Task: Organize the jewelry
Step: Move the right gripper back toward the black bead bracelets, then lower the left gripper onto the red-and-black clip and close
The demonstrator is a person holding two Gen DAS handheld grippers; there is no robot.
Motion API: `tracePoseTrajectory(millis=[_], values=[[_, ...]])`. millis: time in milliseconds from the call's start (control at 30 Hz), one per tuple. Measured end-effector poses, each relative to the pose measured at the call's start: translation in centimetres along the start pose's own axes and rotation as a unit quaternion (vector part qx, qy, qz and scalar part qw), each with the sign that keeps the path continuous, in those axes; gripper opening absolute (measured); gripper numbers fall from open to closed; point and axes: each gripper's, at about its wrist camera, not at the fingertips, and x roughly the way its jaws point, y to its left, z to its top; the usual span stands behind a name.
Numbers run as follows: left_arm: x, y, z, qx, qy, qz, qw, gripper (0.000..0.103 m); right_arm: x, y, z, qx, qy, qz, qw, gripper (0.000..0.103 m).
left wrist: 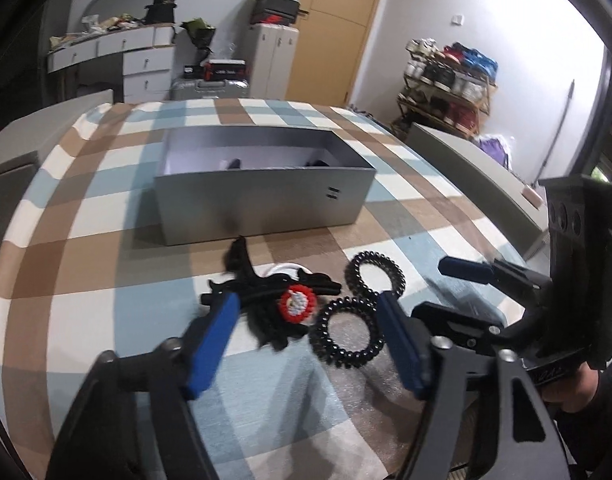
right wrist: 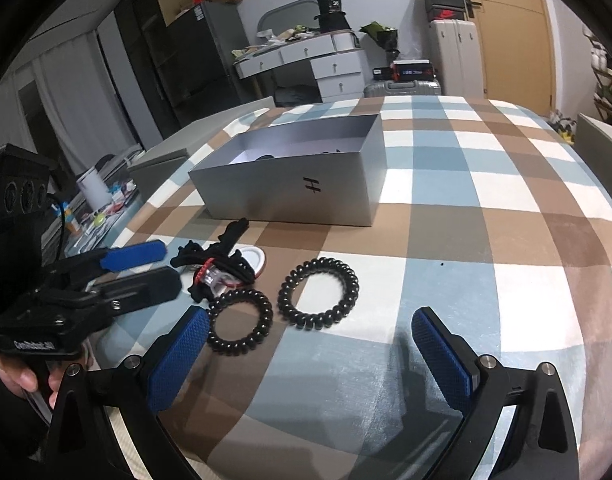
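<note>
An open silver box (left wrist: 262,204) (right wrist: 298,184) stands on the checked table, with dark items partly visible inside. In front of it lies a pile of black hair ties (left wrist: 266,296) (right wrist: 218,260) with a red beaded ring (left wrist: 298,304) (right wrist: 210,276) and a white round piece (right wrist: 254,258). Two black spiral hair ties lie beside it, one nearer (left wrist: 346,336) (right wrist: 240,330) and one farther (left wrist: 376,272) (right wrist: 318,298). My left gripper (left wrist: 306,312) (right wrist: 150,268) is open, its fingers either side of the pile. My right gripper (right wrist: 310,332) (left wrist: 462,276) is open and empty, just short of the spiral ties.
The checked cloth (right wrist: 466,240) covers the whole table. Grey furniture edges (left wrist: 466,160) flank the table. A dresser, suitcases and a shoe rack stand far behind. A cluttered low surface (right wrist: 98,208) lies left of the table.
</note>
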Motion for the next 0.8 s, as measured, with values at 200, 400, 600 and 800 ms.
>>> tracePoseTrajectory(millis=[200,400,600,800], values=[[0.6,-0.3,0.1,0.009,0.017,-0.008,0.9998,0.032,-0.2,0.0,-0.1,-0.003,-0.006,0.004,1.0,0.102],[0.8,-0.6,0.2,0.014,0.022,0.003,0.9997,0.031,-0.4,-0.5,-0.2,0.006,-0.011,0.005,1.0,0.102],[1.6,-0.6,0.3,0.017,0.035,0.014,0.9992,0.021,-0.7,-0.9,-0.3,0.011,-0.016,0.005,1.0,0.102],[1.6,-0.5,0.1,0.018,0.034,0.018,0.9991,0.008,-0.9,-0.9,-0.2,0.011,-0.017,0.004,1.0,0.102]])
